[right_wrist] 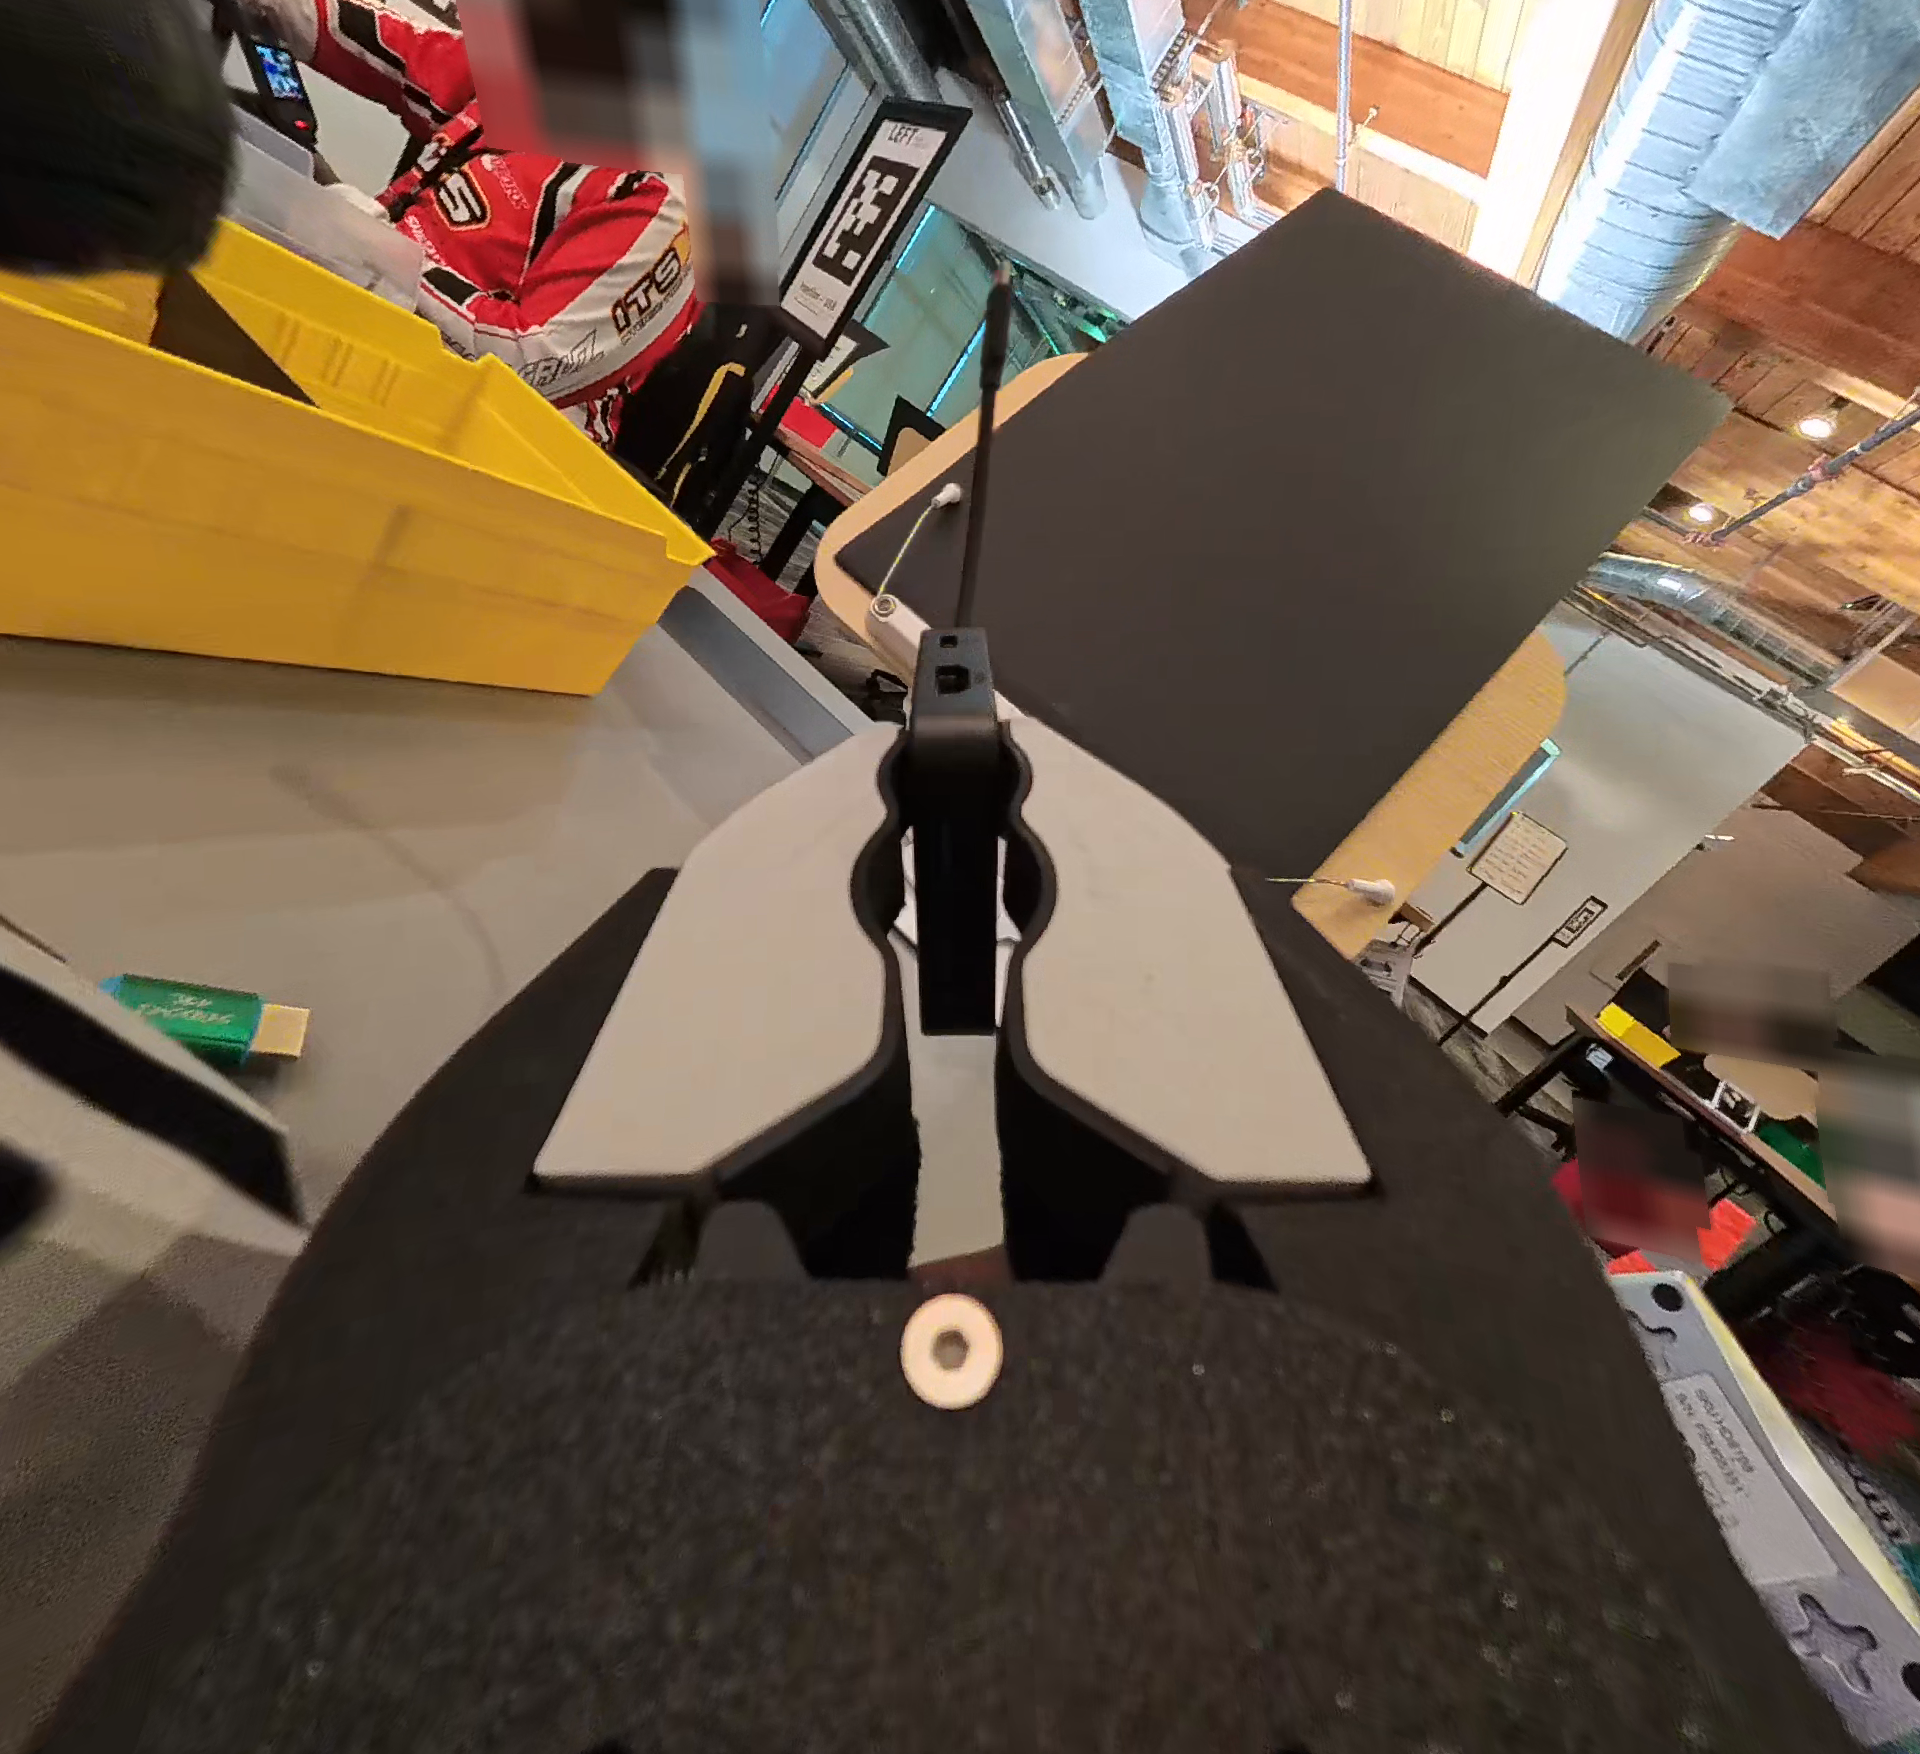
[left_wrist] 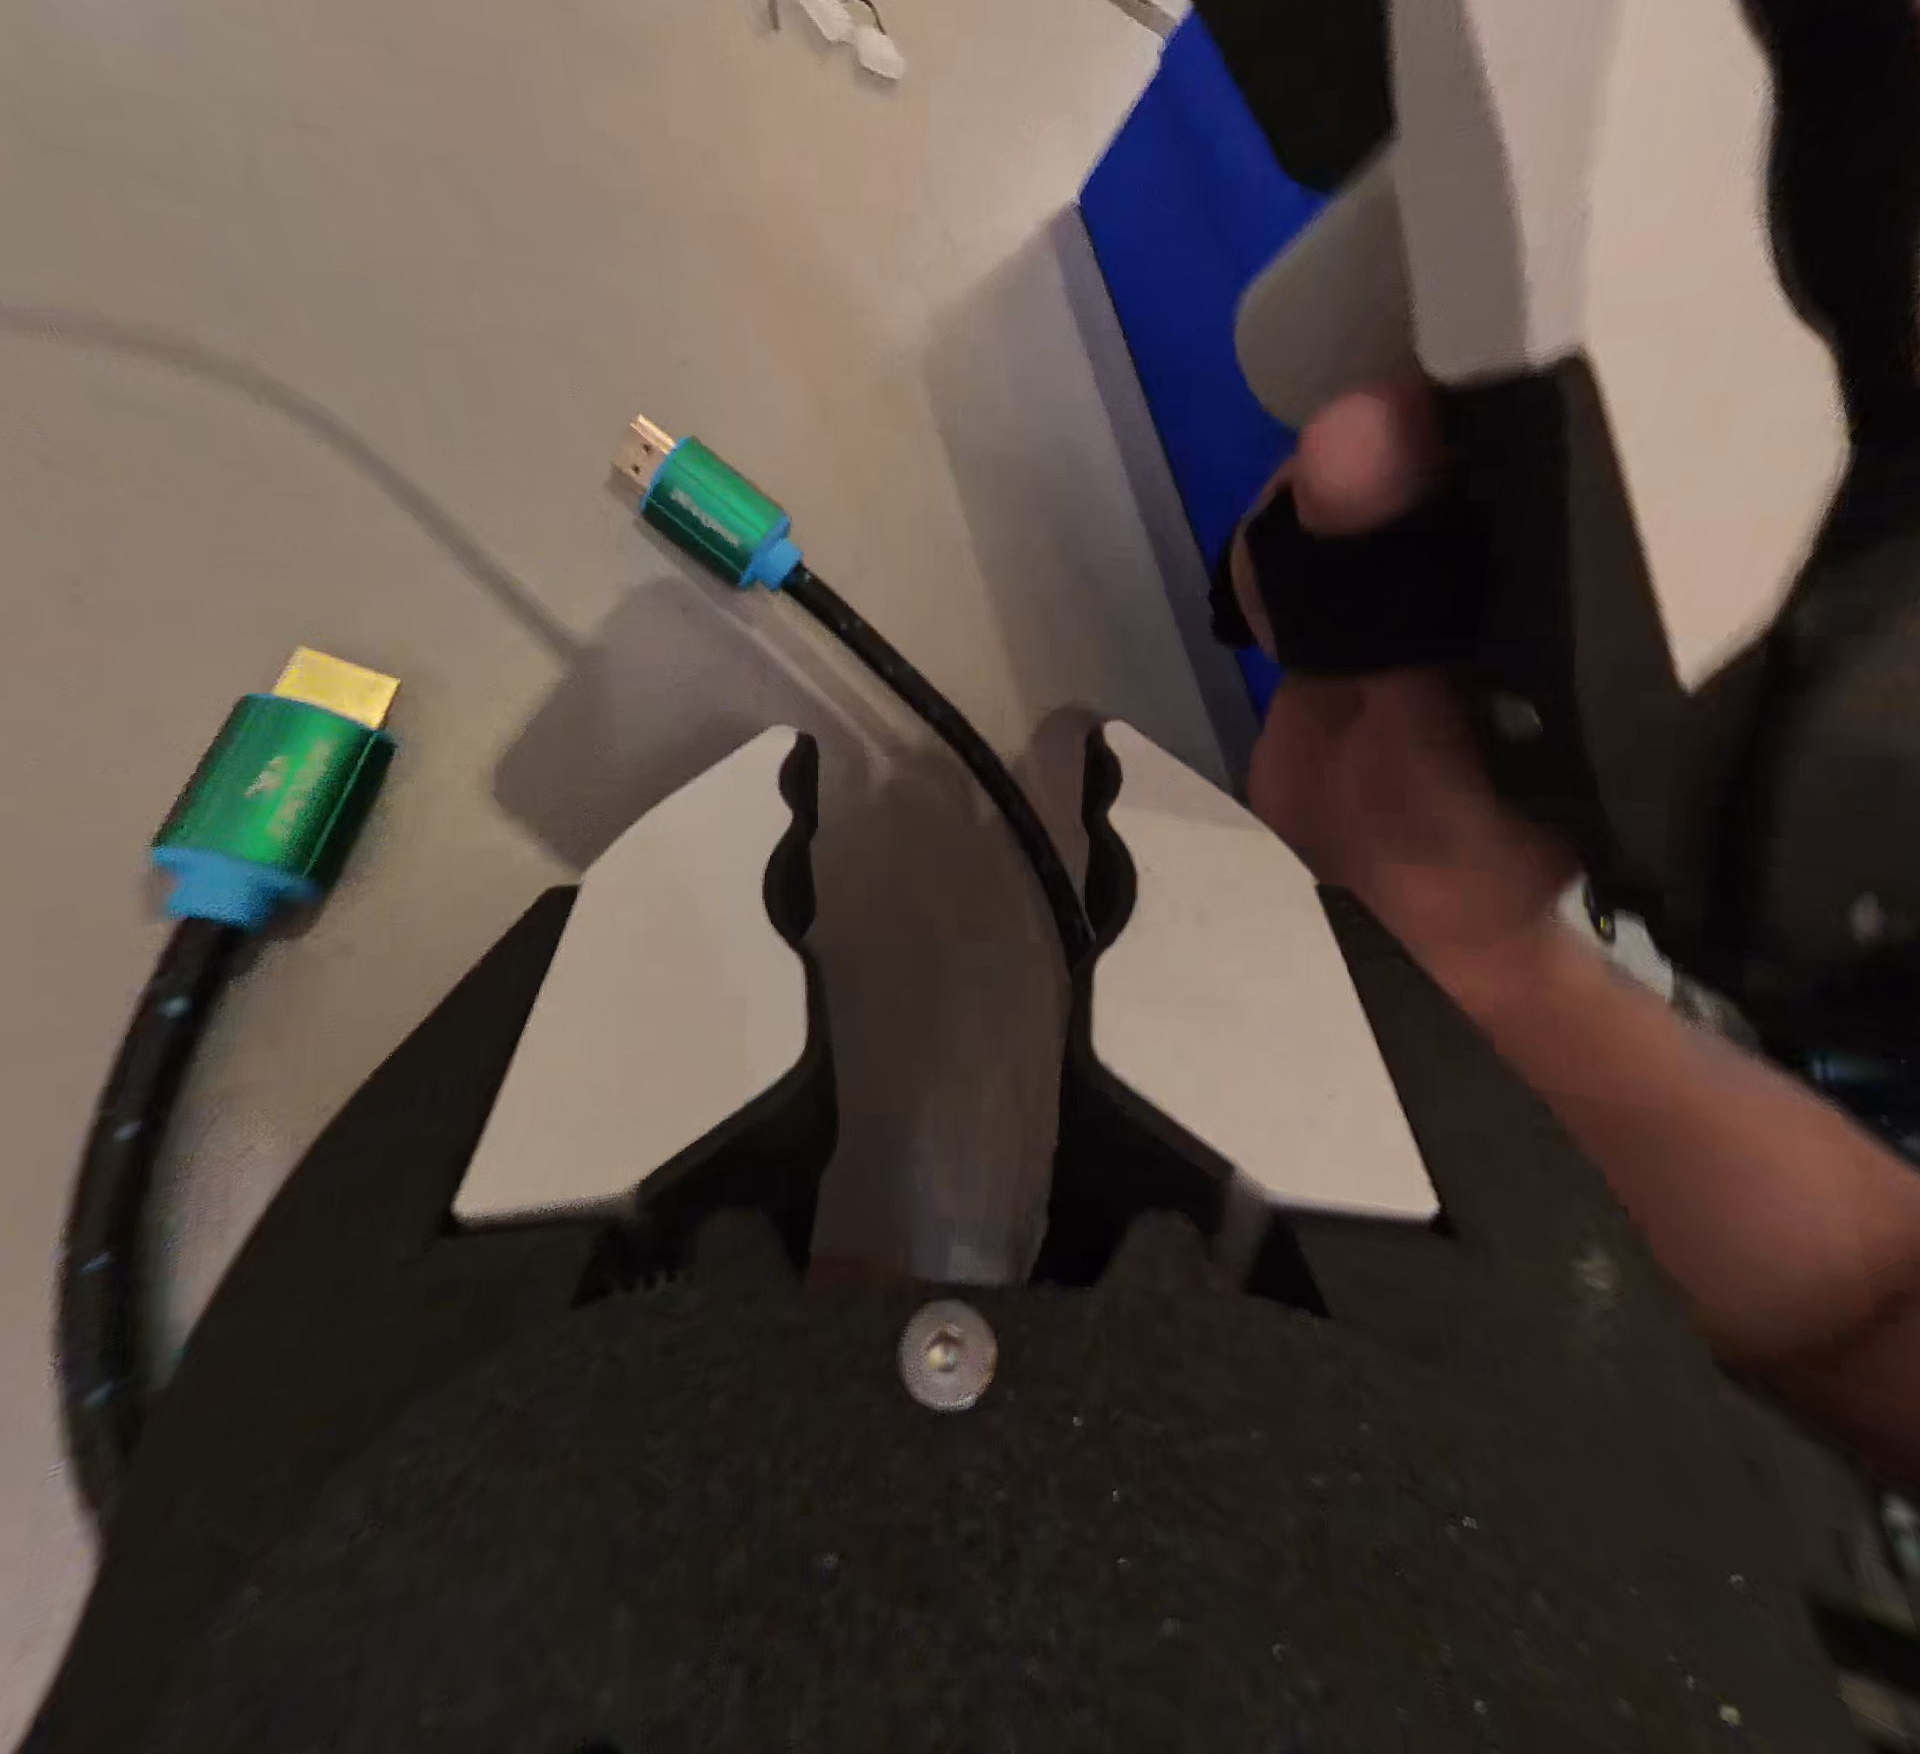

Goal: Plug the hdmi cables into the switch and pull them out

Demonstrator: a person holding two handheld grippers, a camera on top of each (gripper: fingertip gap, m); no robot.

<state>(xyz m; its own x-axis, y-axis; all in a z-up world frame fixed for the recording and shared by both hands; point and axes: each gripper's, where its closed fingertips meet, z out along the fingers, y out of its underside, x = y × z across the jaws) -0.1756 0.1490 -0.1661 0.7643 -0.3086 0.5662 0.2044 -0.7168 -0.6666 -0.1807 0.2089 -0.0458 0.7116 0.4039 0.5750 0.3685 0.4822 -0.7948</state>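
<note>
In the left wrist view, two HDMI cables with green plugs lie on the grey table: a near plug (left_wrist: 275, 785) at the left and a far plug (left_wrist: 712, 509) ahead. The far plug's black cable (left_wrist: 935, 707) runs back between my left gripper's fingers and under the right finger. My left gripper (left_wrist: 948, 748) is open and holds nothing. In the right wrist view, my right gripper (right_wrist: 951, 774) is shut on the small black switch (right_wrist: 951, 681), held in the air above the table with a thin black lead (right_wrist: 982, 457) sticking out of it. One green plug (right_wrist: 208, 1018) lies at the lower left.
A person's hand (left_wrist: 1392, 769) holds the other gripper at the right of the left wrist view, beside a blue sheet (left_wrist: 1174, 250). Small white clips on a wire (left_wrist: 831, 11) lie far back. A yellow bin (right_wrist: 312, 509), a person in a red jacket (right_wrist: 540, 250) and a black panel (right_wrist: 1299, 561) stand beyond. Left tips to right tips: about 12 centimeters. My right tips are about 15 centimeters from the far plug (left_wrist: 712, 509), my left tips only 6 centimeters.
</note>
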